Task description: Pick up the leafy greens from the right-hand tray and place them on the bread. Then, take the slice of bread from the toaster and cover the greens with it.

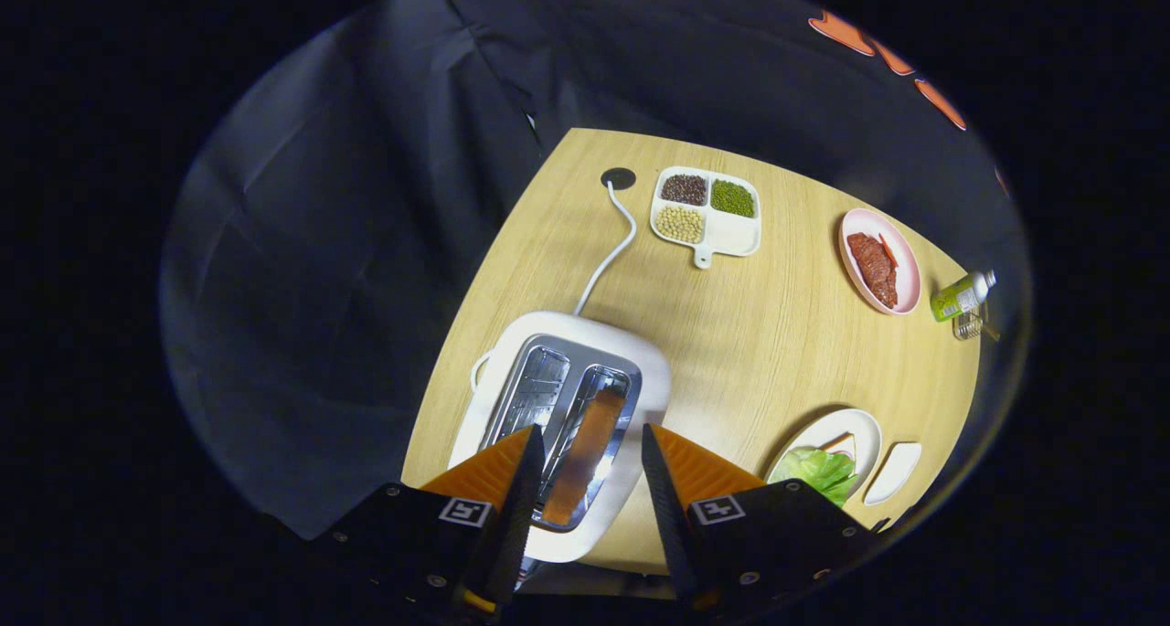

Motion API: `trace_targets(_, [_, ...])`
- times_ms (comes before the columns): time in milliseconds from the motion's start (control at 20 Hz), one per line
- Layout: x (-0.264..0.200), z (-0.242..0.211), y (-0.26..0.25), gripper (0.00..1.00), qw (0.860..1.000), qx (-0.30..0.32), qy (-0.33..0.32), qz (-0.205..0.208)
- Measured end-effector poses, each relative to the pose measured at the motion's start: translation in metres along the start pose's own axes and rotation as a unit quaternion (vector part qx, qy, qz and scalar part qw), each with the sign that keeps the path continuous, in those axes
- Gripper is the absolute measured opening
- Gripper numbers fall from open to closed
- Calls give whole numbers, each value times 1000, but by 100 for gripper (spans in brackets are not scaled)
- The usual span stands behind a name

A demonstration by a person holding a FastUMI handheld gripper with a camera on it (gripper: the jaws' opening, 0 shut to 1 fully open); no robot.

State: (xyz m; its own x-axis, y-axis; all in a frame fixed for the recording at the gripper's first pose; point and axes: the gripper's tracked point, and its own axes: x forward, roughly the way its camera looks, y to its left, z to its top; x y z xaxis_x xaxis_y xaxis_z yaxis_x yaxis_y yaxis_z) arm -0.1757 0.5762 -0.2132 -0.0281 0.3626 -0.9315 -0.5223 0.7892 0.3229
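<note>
On the bench (pixel 731 334), the toaster (pixel 567 416) holds a bread slice (pixel 585 452) in its right slot; the plate of greens (pixel 823 471) sits to its right, a divided tray (pixel 706 210) beyond.

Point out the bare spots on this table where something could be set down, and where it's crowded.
Widest bare wood lies mid-table, bordered by the toaster, divided tray and pink plate. Crowded: the greens plate with the small dish, and the bottle corner. The open tool straddles the toaster's bread slice.

A pale wood-grain bench (pixel 731 334) stood under bright light, a round black cable hole (pixel 619 178) near its far edge. Dark creased cloth (pixel 347 224) hung behind it.
</note>
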Motion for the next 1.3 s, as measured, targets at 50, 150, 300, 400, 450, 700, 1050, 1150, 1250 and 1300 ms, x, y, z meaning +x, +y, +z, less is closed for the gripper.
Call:
trace_targets(50, [3,-1,3,57,1000,1,5,-7])
trace_targets(150, [5,-5,1,48,999,1,15,-33])
trace_targets(300, [10,-3,0,27,998,21,11,-53])
trace_targets(400, [10,2,5,18,999,23,2,-41])
trace_targets(450, [9,1,7,16,999,27,0,-31])
trace_targets(700, [-8,9,1,10,998,49,-27,6])
trace_targets(1050, [-63,17,-35,9,987,109,-78,93])
trace_targets(1150, [-78,11,-51,9,978,145,-81,129])
trace_targets(1250, [-91,10,-78,9,969,172,-96,150])
trace_targets(1300, [-96,8,-95,9,965,186,-103,152])
